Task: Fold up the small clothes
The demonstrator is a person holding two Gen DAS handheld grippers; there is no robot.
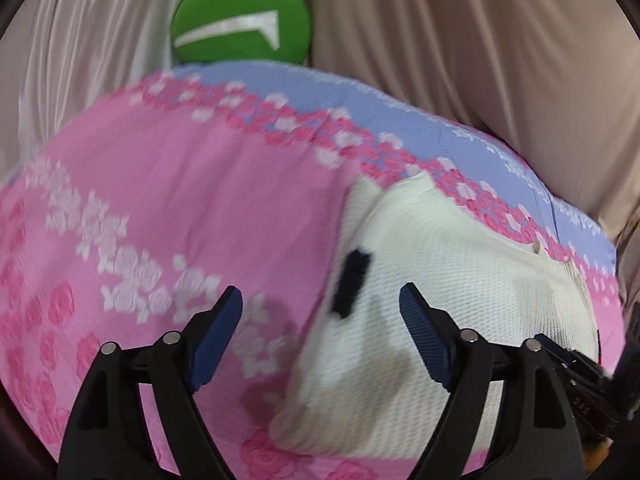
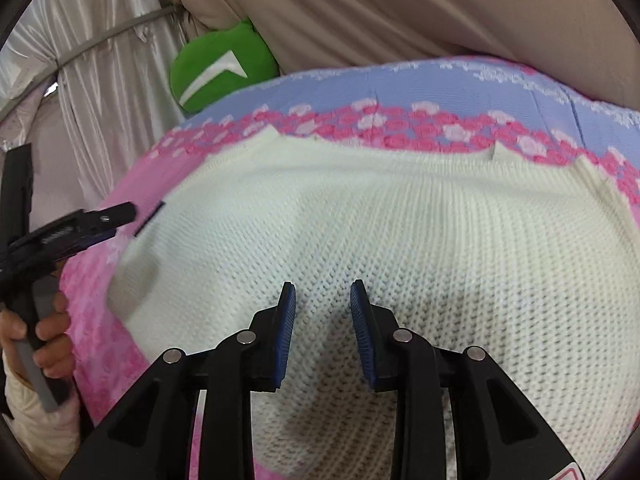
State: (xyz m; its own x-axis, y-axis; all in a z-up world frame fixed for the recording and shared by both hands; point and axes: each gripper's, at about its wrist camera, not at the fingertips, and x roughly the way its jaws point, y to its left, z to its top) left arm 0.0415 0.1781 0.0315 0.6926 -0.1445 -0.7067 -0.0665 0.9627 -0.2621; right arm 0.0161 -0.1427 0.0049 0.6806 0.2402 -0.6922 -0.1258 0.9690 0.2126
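1. Left gripper [image 1: 320, 320] spread wide, empty, over the left edge of the white knit garment [image 1: 460, 320].
2. Right gripper [image 2: 322, 312] part-open, empty, above garment centre.
3. Garment spread flat on pink floral bedsheet [image 1: 180, 184]; folding apparently not started.

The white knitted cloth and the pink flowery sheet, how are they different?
The white knitted cloth is plain with a bumpy waffle weave; the pink flowery sheet is smooth and printed with roses. The cloth is small and lies on top; the sheet spreads wide beneath it. The cloth has a dark tag; the sheet has a blue border. Both are soft fabric.
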